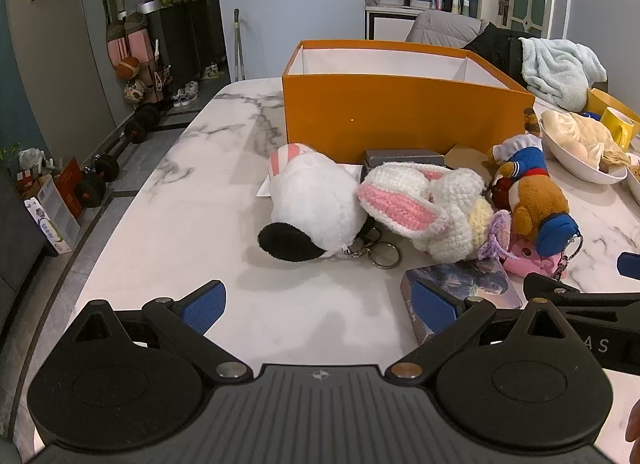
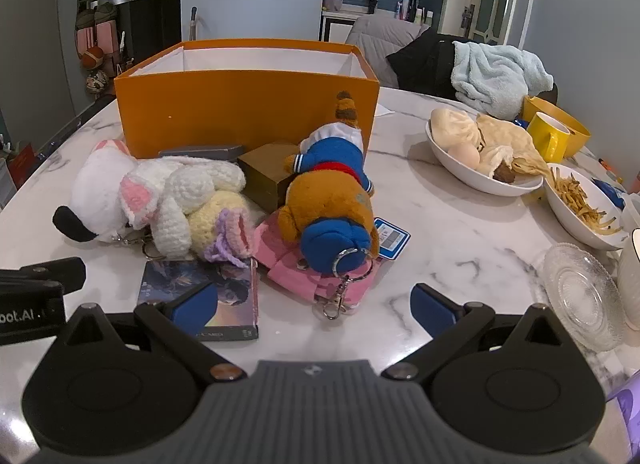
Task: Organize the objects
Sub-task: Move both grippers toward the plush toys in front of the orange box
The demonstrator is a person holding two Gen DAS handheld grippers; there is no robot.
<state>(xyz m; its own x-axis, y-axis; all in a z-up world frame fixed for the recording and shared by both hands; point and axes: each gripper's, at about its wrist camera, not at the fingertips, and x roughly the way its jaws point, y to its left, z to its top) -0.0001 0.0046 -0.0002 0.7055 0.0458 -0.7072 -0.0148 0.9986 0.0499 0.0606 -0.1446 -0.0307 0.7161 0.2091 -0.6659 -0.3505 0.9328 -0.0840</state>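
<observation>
An open orange box (image 1: pixel 400 115) (image 2: pixel 244 111) stands on the marble table. In front of it lie a white plush with a black ear (image 1: pixel 316 207) (image 2: pixel 96 187), a crocheted white bunny (image 1: pixel 420 203) (image 2: pixel 180 199), a brown bear in blue (image 1: pixel 536 199) (image 2: pixel 332 199) on a pink item (image 2: pixel 320 276), and a dark picture box (image 1: pixel 460 292) (image 2: pixel 232 292). A grey case (image 2: pixel 204 151) and a brown box (image 2: pixel 268 175) sit against the orange box. My left gripper (image 1: pixel 320 308) is open and empty before the white plush. My right gripper (image 2: pixel 316 308) is open and empty before the bear's key clip.
White bowls of food (image 2: pixel 480 175) (image 2: pixel 580 207), a yellow mug (image 2: pixel 548 135), a glass saucer (image 2: pixel 580 292) and a light blue towel (image 2: pixel 496 79) are on the right. The table edge runs along the left (image 1: pixel 132 199), with dumbbells on the floor beyond.
</observation>
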